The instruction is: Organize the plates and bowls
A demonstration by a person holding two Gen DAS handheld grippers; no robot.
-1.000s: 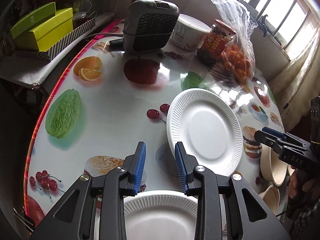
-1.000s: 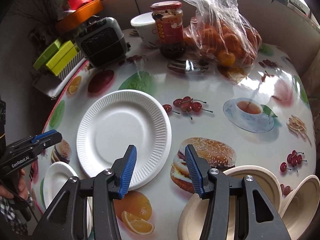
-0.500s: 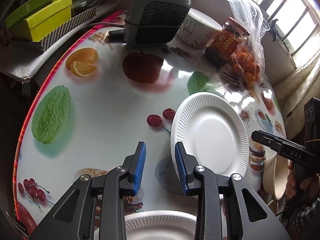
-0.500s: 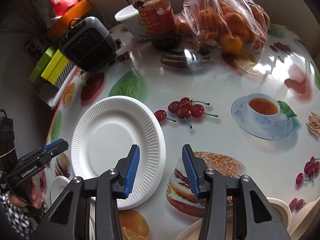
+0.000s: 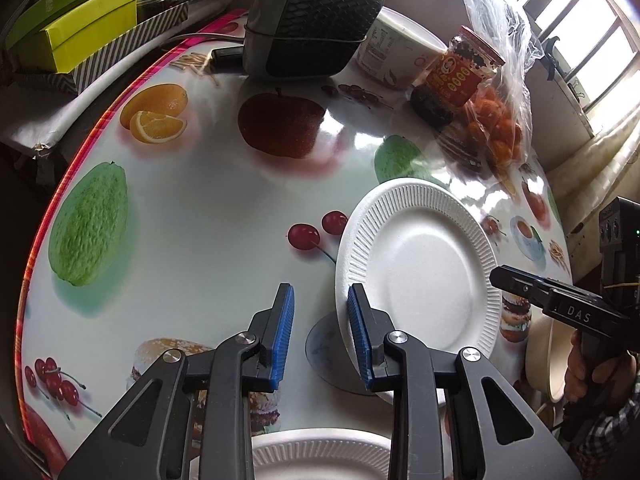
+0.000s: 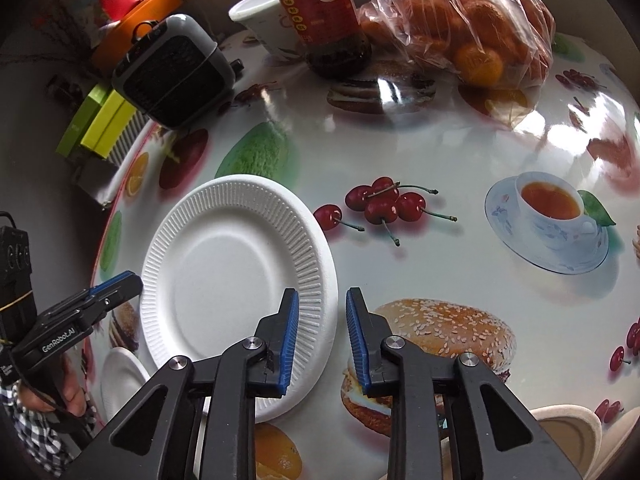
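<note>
Your left gripper [image 5: 320, 332]: it was held open over the table, nothing between its blue pads; its right pad stood at the near-left rim of the big plate.
Your right gripper [image 6: 322, 332]: it was open too, gripping nothing; its left pad overlapped the plate's right rim in view, and whether it touched I cannot tell.
Small plate [image 5: 320, 452]: it lay at the near edge, below your left gripper.
Big plate [image 5: 420, 276]: it sat flat on the table between your two grippers.
Bowls [image 6: 568, 440]: the beige ones were at the near right edge, partly behind your right gripper.
Table [image 5: 224, 208]: you worked on a round glossy top printed with cherries, a burger, a teacup, oranges and an apple, with a pink-striped rim.
Far side: a grey heater [image 5: 312, 20], a white tub [image 5: 396, 52], a red-labelled jar [image 5: 456, 76] and a bag of oranges [image 6: 468, 28] stood close together.
Room: green boxes [image 5: 76, 28] were stacked beyond the left rim; barred windows [image 5: 580, 28] let in daylight at the far right.
</note>
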